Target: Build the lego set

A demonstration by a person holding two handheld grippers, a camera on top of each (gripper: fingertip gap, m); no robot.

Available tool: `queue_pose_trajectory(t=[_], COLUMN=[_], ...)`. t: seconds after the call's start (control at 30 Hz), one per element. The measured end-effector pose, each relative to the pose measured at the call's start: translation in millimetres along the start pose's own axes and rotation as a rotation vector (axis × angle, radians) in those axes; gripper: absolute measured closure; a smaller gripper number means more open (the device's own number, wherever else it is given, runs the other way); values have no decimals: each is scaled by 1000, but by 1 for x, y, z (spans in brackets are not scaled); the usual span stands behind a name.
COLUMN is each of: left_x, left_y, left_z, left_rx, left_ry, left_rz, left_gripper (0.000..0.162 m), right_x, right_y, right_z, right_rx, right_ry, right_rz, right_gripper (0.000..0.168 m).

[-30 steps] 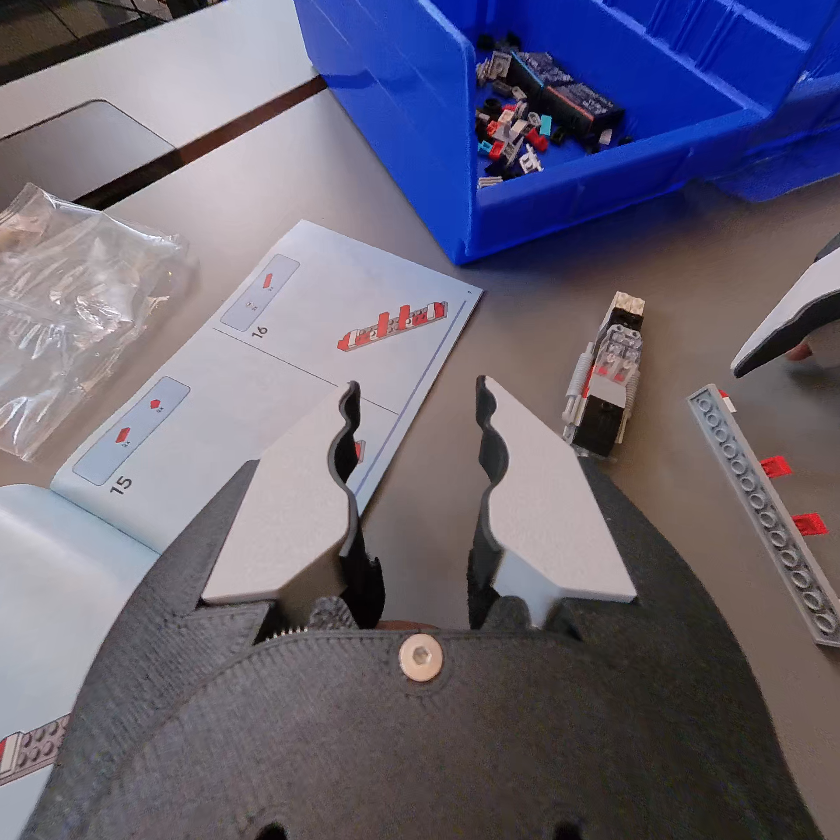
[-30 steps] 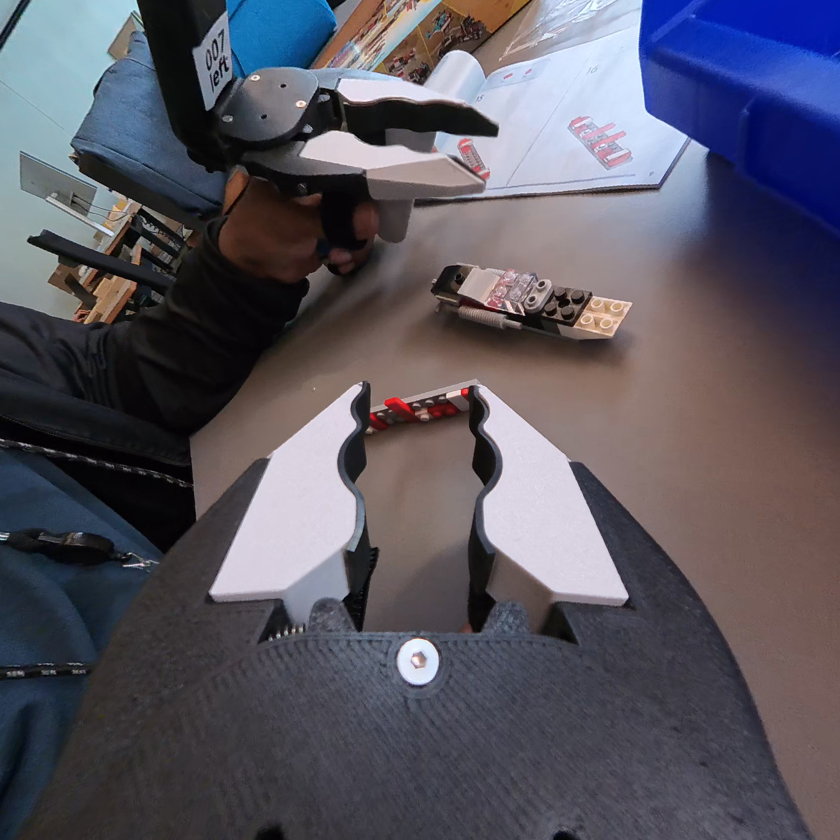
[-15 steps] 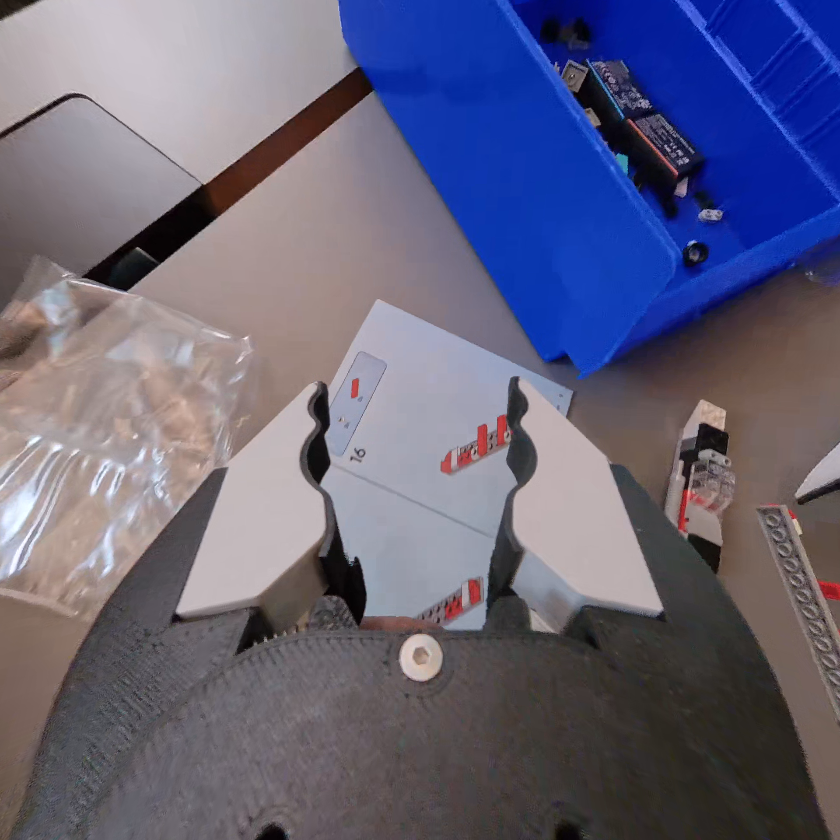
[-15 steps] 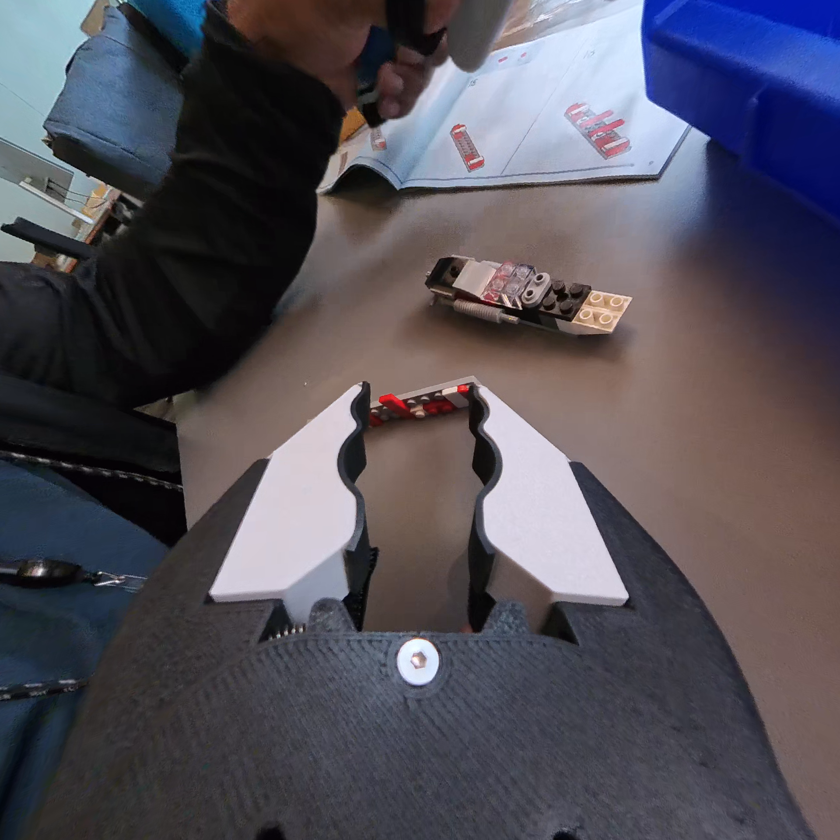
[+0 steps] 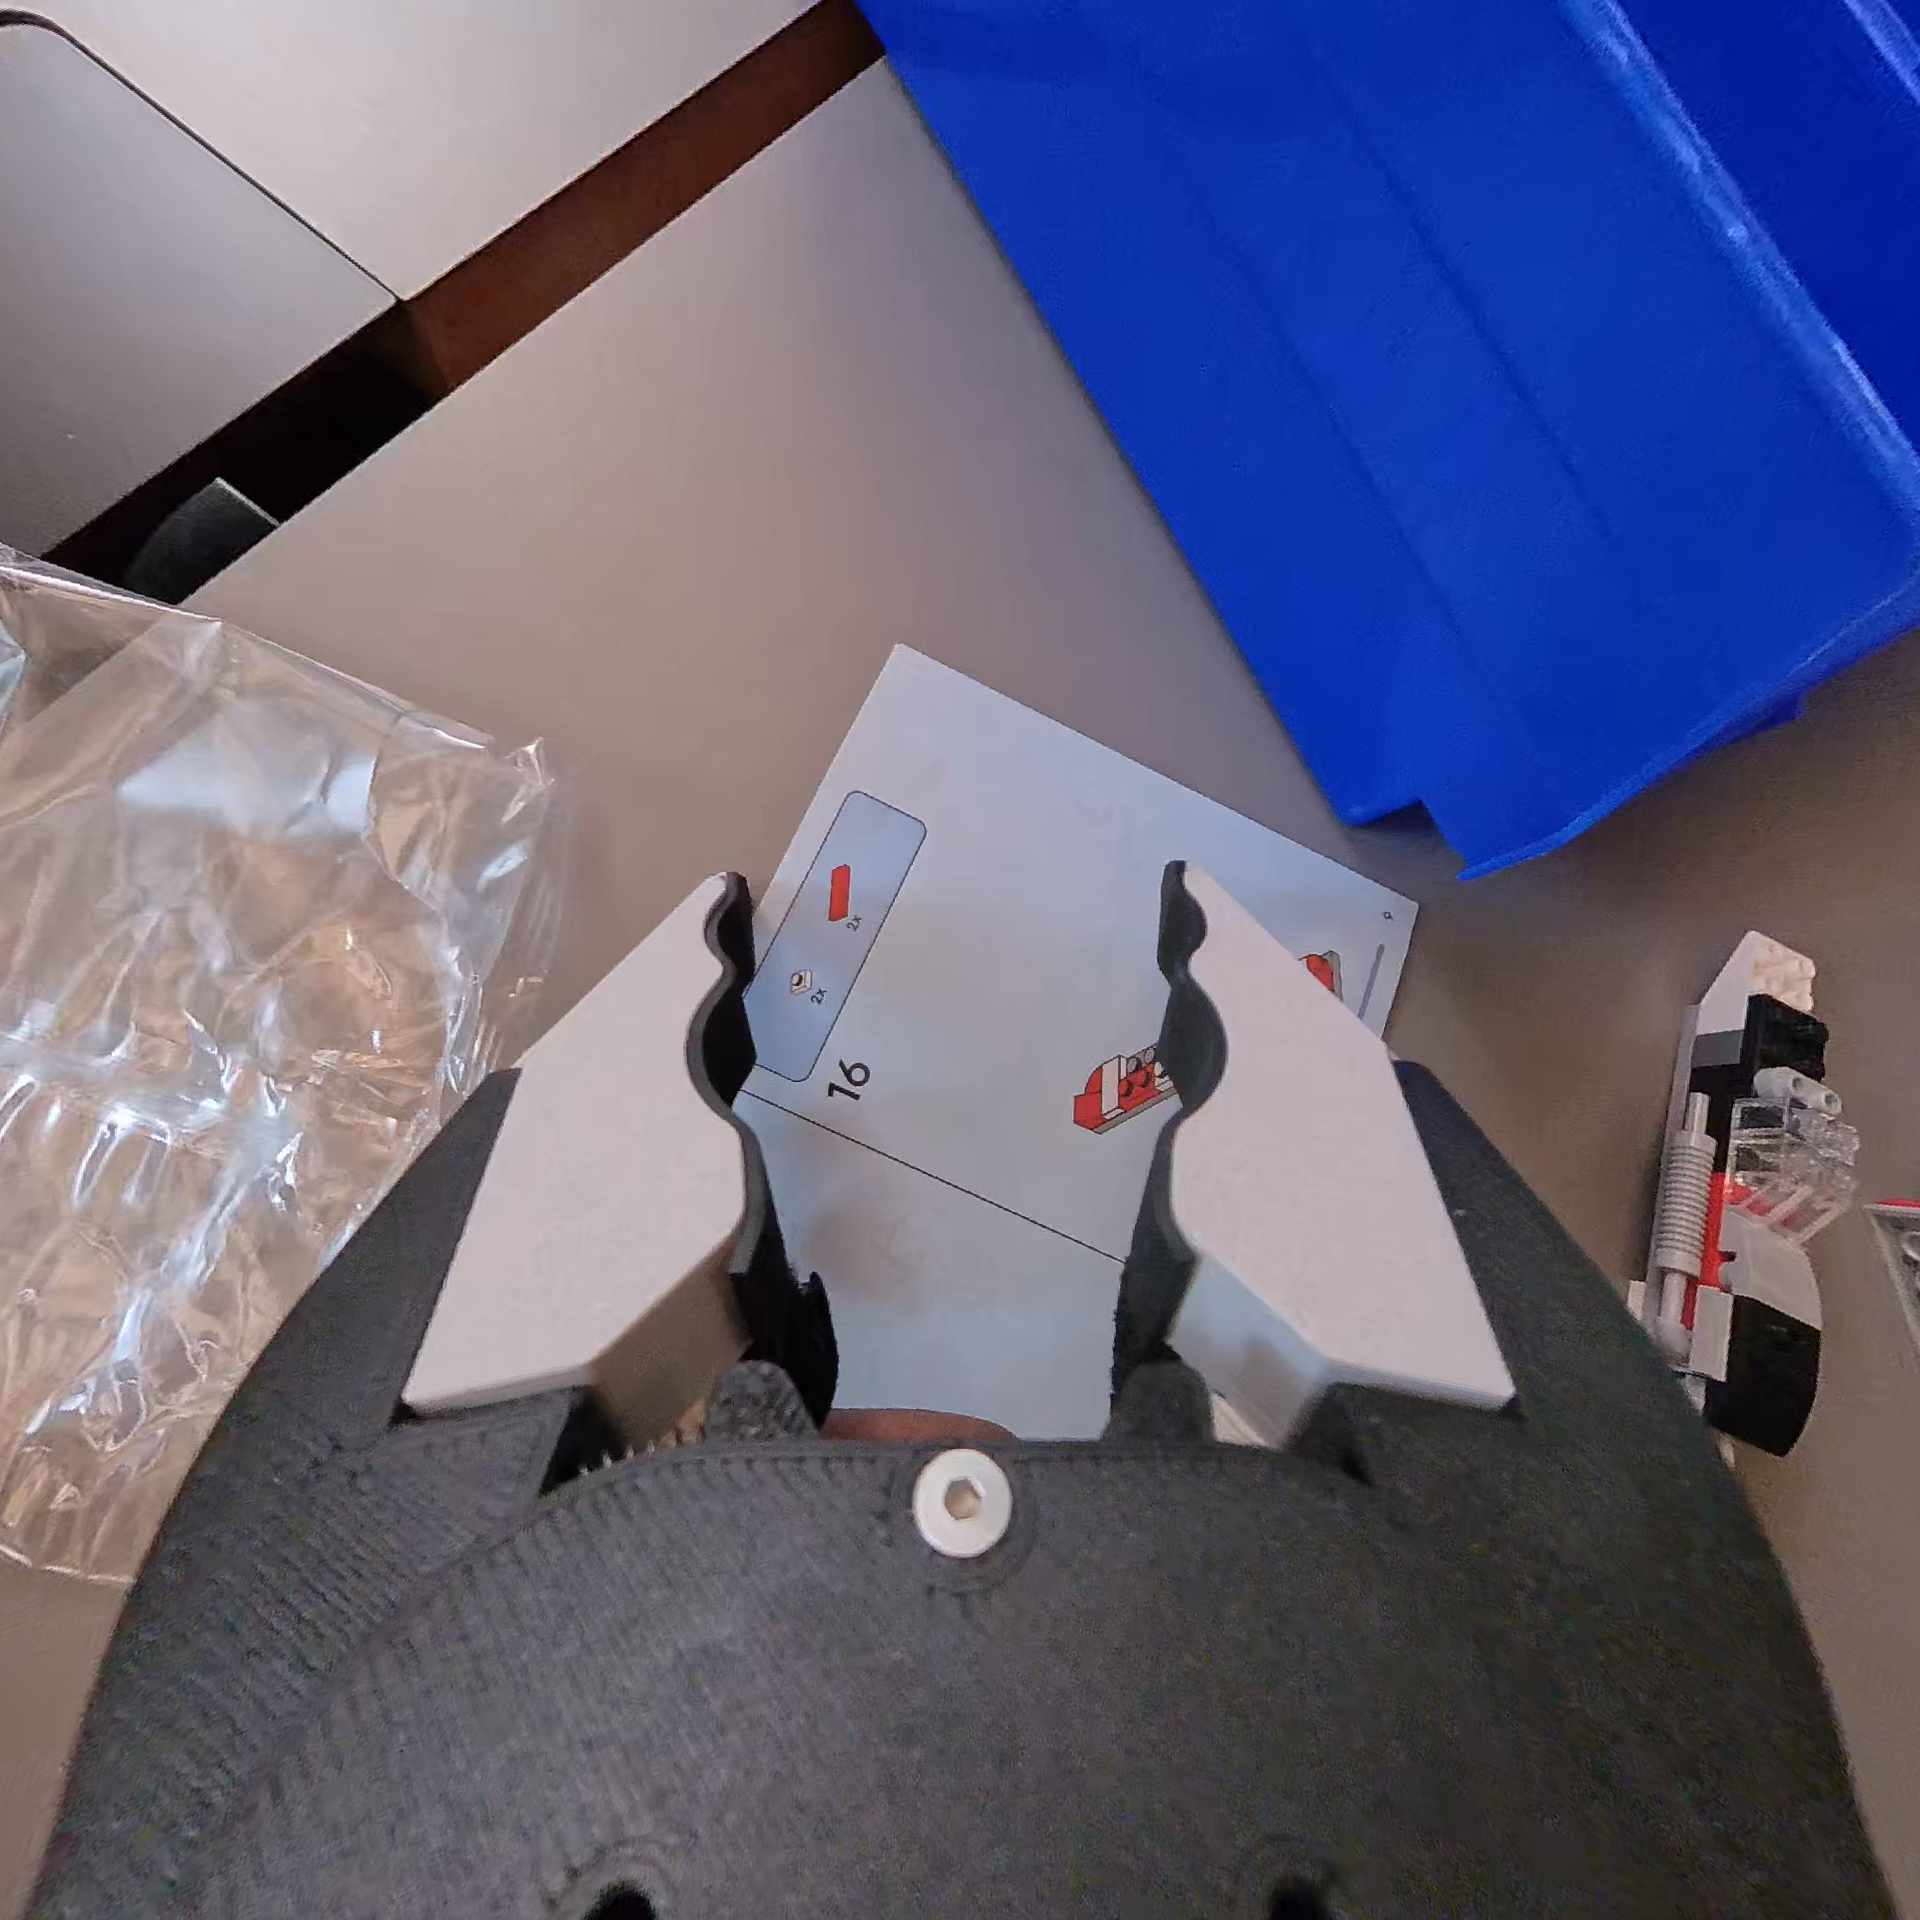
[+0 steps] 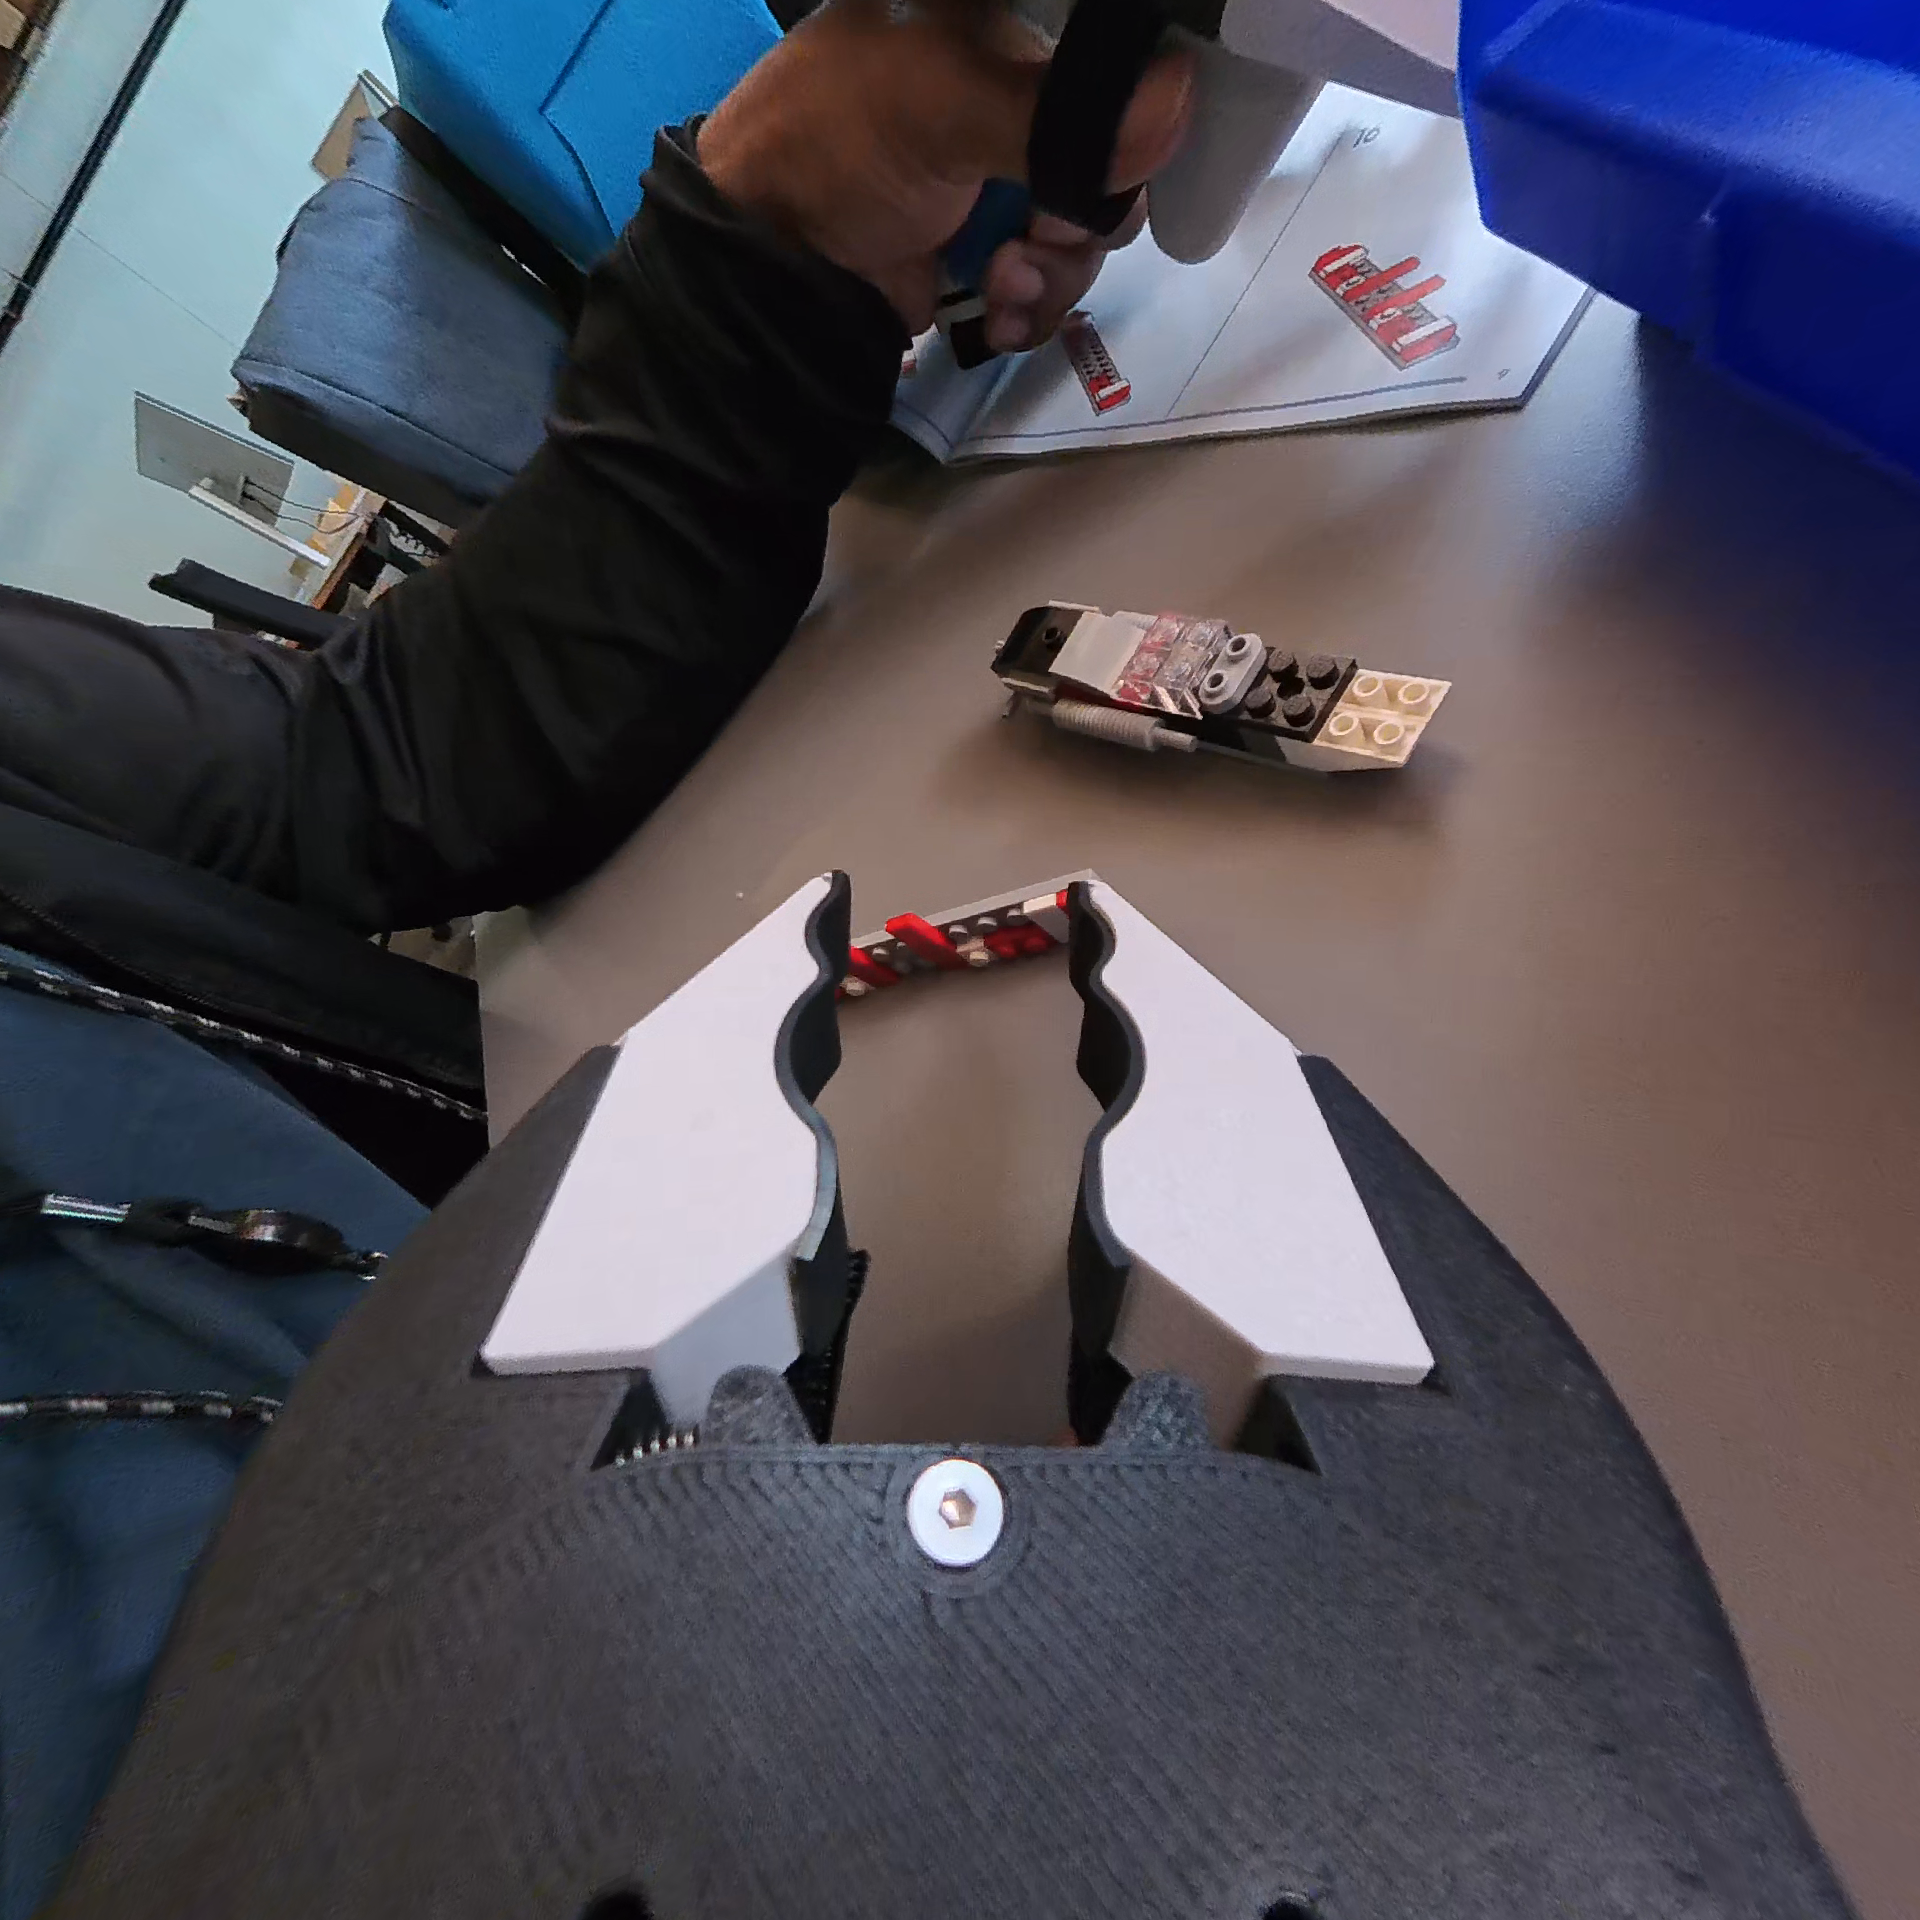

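My left gripper (image 5: 956, 883) is open and empty, hovering over the open instruction booklet (image 5: 997, 935). A small black, grey and white lego assembly (image 5: 1745, 1195) lies to its right on the table. In the right wrist view, my right gripper (image 6: 958, 894) is open and empty, low over the table. A long grey plate with red pieces (image 6: 951, 935) lies just past its fingertips. The lego assembly (image 6: 1216, 686) lies farther ahead, and the booklet (image 6: 1320, 301) lies beyond it. A hand (image 6: 914, 156) holds the left gripper above the booklet.
A big blue bin (image 5: 1455, 364) stands at the back right of the booklet; it also shows in the right wrist view (image 6: 1714, 208). A crumpled clear plastic bag (image 5: 229, 1018) lies left. The table edge and a dark gap (image 5: 623, 208) are behind. A person's dark sleeve (image 6: 582, 582) rests left.
My left gripper has moved forward and left over the booklet, toward the bin, and opened wider. The bin's inside has left its view. My right gripper has stayed still.
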State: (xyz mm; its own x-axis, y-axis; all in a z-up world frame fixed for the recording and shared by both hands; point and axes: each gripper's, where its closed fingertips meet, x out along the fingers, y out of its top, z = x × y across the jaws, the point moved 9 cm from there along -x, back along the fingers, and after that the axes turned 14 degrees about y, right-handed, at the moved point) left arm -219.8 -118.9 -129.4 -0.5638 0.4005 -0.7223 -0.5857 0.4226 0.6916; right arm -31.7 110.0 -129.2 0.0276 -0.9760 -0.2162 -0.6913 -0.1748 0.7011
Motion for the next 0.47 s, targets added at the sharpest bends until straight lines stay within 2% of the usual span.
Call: queue_pose_trajectory(t=[0.47], left_x=[-1], left_y=[0], left_z=[1], left_rx=[5], left_ry=[-8], left_rz=[-3], left_gripper=[85], right_x=[0], right_y=[0], right_z=[0], right_rx=[1], right_ry=[3], right_rz=[3], right_gripper=[127])
